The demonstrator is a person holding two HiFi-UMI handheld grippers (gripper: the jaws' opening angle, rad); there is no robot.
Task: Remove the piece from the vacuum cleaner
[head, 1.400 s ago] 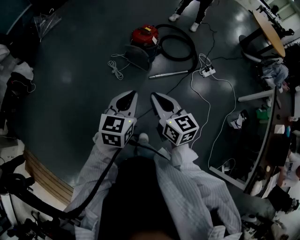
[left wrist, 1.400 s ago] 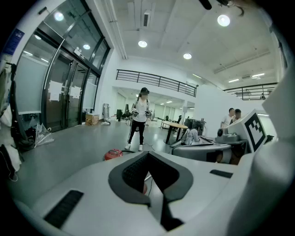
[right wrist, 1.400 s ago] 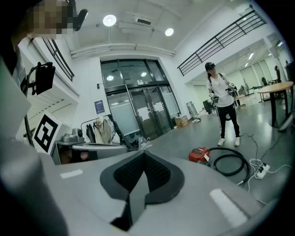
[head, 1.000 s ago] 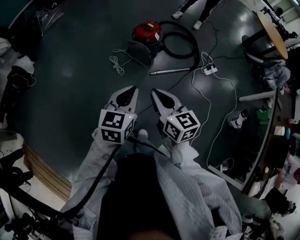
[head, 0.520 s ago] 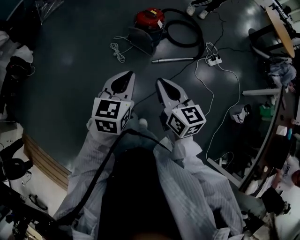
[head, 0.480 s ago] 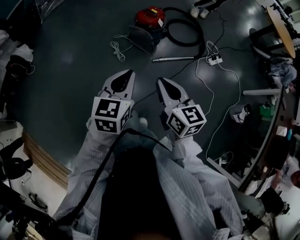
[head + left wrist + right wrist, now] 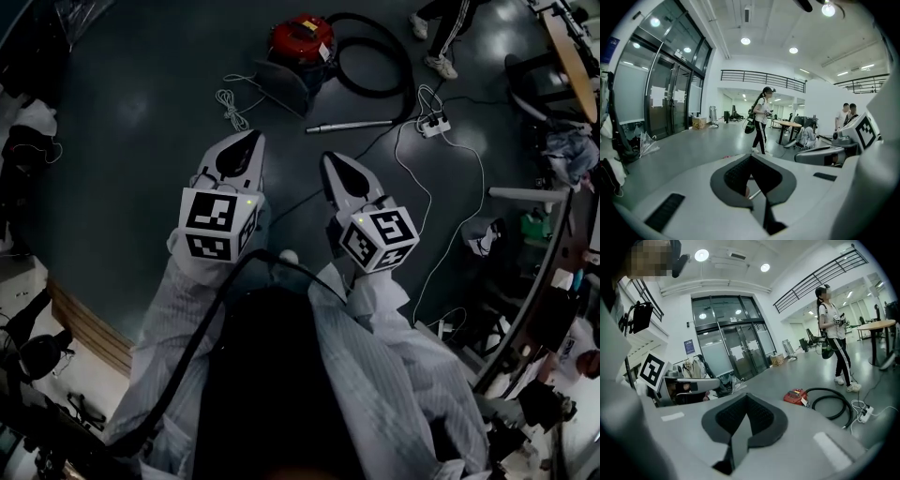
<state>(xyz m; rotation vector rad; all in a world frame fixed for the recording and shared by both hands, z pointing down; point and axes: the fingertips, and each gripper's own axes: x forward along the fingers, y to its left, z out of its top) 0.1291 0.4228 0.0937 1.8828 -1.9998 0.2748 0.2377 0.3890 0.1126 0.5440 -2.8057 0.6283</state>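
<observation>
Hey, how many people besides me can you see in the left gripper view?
3. A walking person is mid-frame, out on the open floor. A second person and a third person stand side by side at the far right. More may be hidden.

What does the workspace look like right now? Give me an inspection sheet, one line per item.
Surface: dark, glossy floor.
Job's things: red vacuum cleaner on the floor, black hose looped beside it, metal tube lying nearer; nothing gripped.
Clutter: grey panel beside the vacuum cleaner.
Grippers: left claw and right claw both shut and empty, held in the air well short of the vacuum cleaner.
Cables: white cord bundle; power strip near the tube.
Surroundings: a person's legs at the top edge; wooden table at the right.
</observation>
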